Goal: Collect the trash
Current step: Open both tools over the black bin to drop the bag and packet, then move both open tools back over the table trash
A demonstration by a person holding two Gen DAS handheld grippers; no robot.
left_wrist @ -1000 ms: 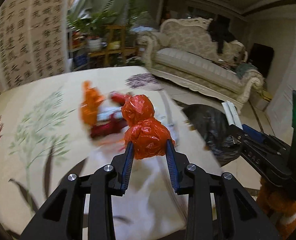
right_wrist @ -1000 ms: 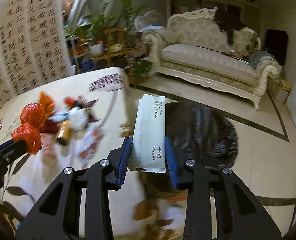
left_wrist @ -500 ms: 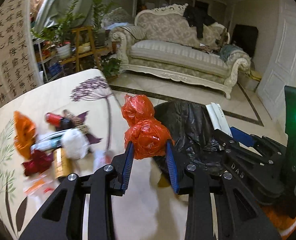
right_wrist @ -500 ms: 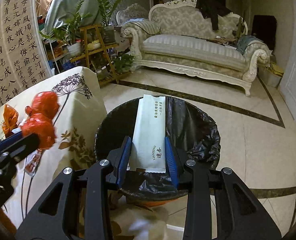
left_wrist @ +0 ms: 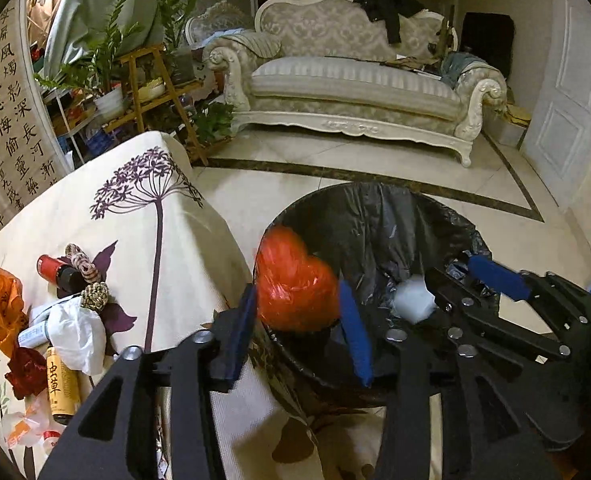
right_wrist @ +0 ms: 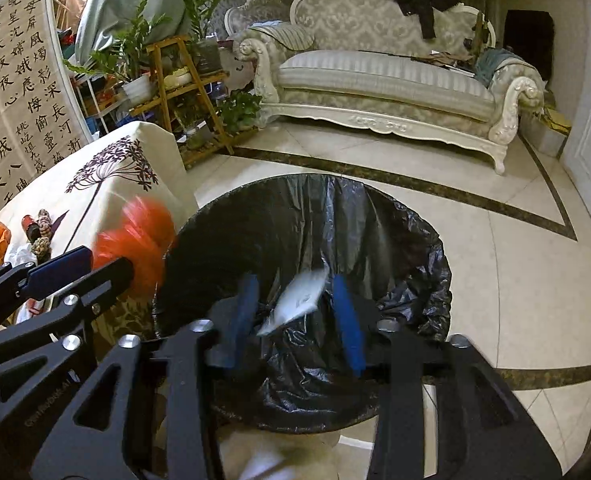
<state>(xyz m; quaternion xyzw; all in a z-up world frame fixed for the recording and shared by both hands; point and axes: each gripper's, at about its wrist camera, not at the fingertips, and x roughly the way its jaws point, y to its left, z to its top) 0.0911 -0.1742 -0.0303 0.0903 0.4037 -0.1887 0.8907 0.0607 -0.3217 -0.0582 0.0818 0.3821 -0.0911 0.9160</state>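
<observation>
Red bag [left_wrist: 295, 284] blurred at bin [left_wrist: 379, 216] near rim, between spread left claw [left_wrist: 297, 328] pads, seemingly released. White packet [right_wrist: 299, 294] tumbling over bin between spread right claw [right_wrist: 295, 312]. Both judged light, soft; best pinched mid-body. More trash [left_wrist: 55, 320] left on desk [left_wrist: 167, 248] beside bin.

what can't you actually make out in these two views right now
- Red bag: motion-blurred in both views; whether the left gripper pads touch it is unclear.
- White packet: blurred in the right wrist view, print unreadable; the right gripper fingers stand apart from it.
- Bin bottom: black liner folds and both grippers hide it.
- Trash pile on the table: lower part cut off by the left gripper body and image edge.
</observation>
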